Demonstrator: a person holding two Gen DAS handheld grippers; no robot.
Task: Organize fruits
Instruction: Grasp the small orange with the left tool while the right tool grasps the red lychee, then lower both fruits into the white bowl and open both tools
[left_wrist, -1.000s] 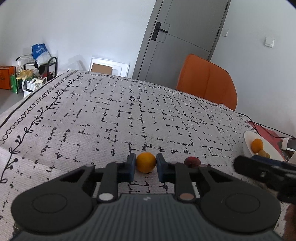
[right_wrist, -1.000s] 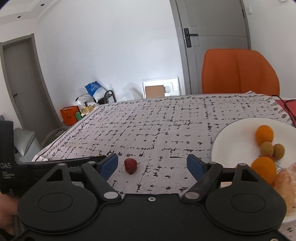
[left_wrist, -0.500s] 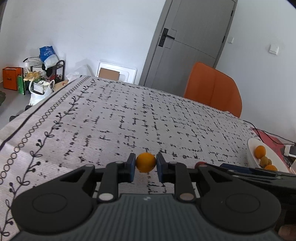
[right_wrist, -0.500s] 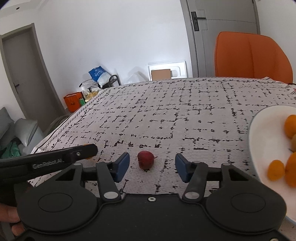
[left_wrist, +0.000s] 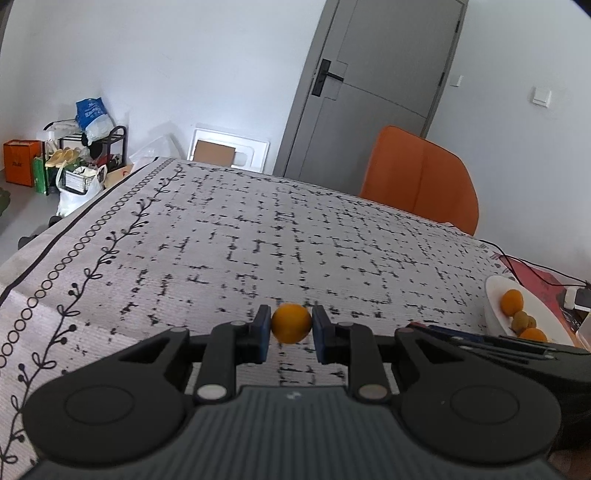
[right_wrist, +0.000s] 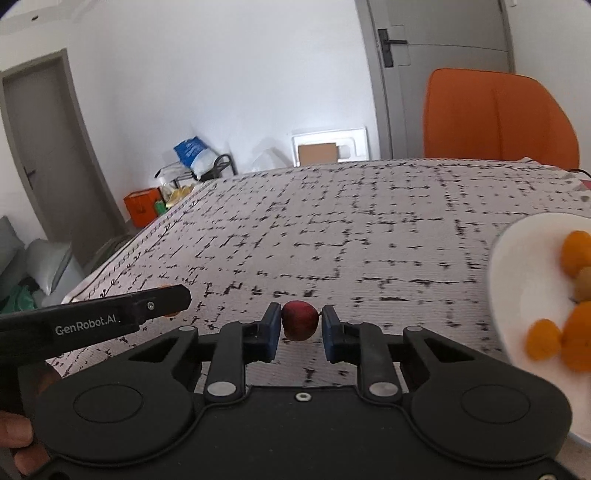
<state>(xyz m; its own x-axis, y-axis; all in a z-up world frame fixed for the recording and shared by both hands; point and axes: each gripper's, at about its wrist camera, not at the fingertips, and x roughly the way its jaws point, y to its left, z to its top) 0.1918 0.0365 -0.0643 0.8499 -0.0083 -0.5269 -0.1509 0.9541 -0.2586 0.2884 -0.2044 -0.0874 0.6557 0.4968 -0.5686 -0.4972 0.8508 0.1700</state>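
My left gripper (left_wrist: 291, 329) is shut on a small orange (left_wrist: 291, 322), held just over the patterned tablecloth (left_wrist: 258, 240). In the right wrist view my right gripper (right_wrist: 300, 322) is shut on a small dark red fruit (right_wrist: 300, 319), both blue pads touching its sides, low over the cloth. A white plate (right_wrist: 524, 258) at the right holds several oranges and small brown-green fruits; it also shows as the plate (left_wrist: 493, 295) in the left wrist view. The two grippers are side by side, the left one's finger (right_wrist: 110, 314) at the left of the right wrist view.
An orange chair (left_wrist: 421, 181) stands at the table's far side before a grey door (left_wrist: 369, 88). A black cable and a red item (left_wrist: 535, 275) lie beyond the plate. The table's left edge (left_wrist: 55, 236) drops to floor clutter.
The right gripper's jaws have closed from wide open onto the red fruit, after shifting left so the plate slid to the right. The left gripper stays shut on the orange.
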